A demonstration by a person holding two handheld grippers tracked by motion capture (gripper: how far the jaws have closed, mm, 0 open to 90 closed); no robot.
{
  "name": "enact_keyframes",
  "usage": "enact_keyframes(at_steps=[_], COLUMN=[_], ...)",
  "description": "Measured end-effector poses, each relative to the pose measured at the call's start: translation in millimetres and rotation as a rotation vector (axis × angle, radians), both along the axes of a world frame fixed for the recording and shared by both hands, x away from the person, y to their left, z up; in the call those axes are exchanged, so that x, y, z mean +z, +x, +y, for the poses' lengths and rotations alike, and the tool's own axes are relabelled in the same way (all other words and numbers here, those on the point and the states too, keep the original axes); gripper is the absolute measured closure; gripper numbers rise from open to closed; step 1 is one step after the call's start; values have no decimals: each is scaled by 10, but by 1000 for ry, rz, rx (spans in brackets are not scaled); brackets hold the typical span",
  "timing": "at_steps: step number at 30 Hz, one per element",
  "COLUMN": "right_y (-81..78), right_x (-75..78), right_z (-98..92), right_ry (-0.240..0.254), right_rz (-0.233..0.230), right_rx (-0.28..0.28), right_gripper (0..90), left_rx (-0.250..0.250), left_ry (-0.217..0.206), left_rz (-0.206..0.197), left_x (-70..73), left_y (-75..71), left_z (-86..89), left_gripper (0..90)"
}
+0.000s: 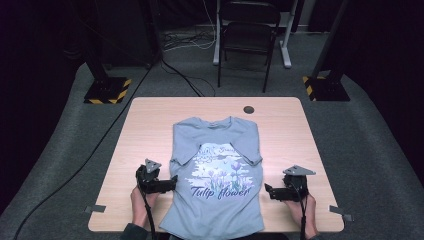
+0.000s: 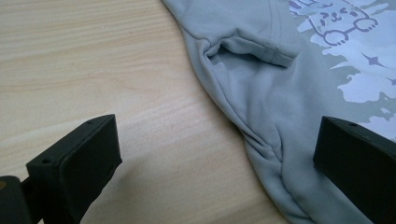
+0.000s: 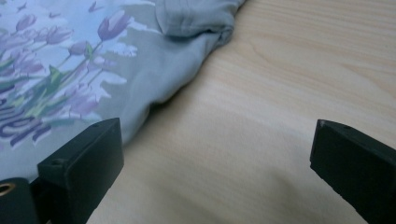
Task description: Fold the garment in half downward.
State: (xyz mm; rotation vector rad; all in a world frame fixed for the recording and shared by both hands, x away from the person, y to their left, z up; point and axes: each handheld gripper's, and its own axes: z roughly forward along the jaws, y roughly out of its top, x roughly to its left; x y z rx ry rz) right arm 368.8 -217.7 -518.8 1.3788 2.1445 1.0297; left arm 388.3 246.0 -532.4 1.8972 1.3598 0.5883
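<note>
A grey-blue T-shirt (image 1: 216,170) with a purple tulip print and "Tulip flower" lettering lies flat on the wooden table (image 1: 150,115), sleeves folded inward, hem hanging over the near edge. My left gripper (image 1: 172,181) rests at the shirt's left side edge, open; in its own view the shirt's side seam (image 2: 261,140) lies between the jaws, under the folded sleeve (image 2: 252,49). My right gripper (image 1: 267,190) stands open on bare wood just right of the shirt; its view has the shirt's edge (image 3: 154,79) by the left jaw.
A small dark round hole (image 1: 248,109) sits near the table's far edge. A black folding chair (image 1: 248,35) stands beyond the table, with cables and black stand bases (image 1: 107,90) on the grey carpet. Bare wood lies on both sides of the shirt.
</note>
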Motion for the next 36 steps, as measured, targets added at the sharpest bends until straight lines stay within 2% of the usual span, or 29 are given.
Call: enact_keyframes(at_steps=[5, 9, 13, 17, 23, 36], right_y=[188, 310, 397, 464, 509, 450], right_x=[48, 45, 20, -35, -108, -120], right_z=[132, 244, 287, 291, 322, 274], right_ry=[10, -27, -50, -67, -102, -98], right_rz=[9, 12, 13, 39, 53, 38], right_rx=[4, 9, 2, -6, 1, -11], right_gripper=[20, 21, 22, 28, 19, 26], left_rx=[-2, -11, -25, -26, -22, -28], left_ry=[33, 43, 83, 95, 104, 117], left_rz=[0, 6, 19, 13, 9, 0], left_x=[-7, -19, -39, -37, -33, -33], left_y=[85, 148, 204, 228, 232, 195], left_z=[-48, -95, -148, -166, -189, -218], left_gripper=[1, 1, 2, 2, 2, 3])
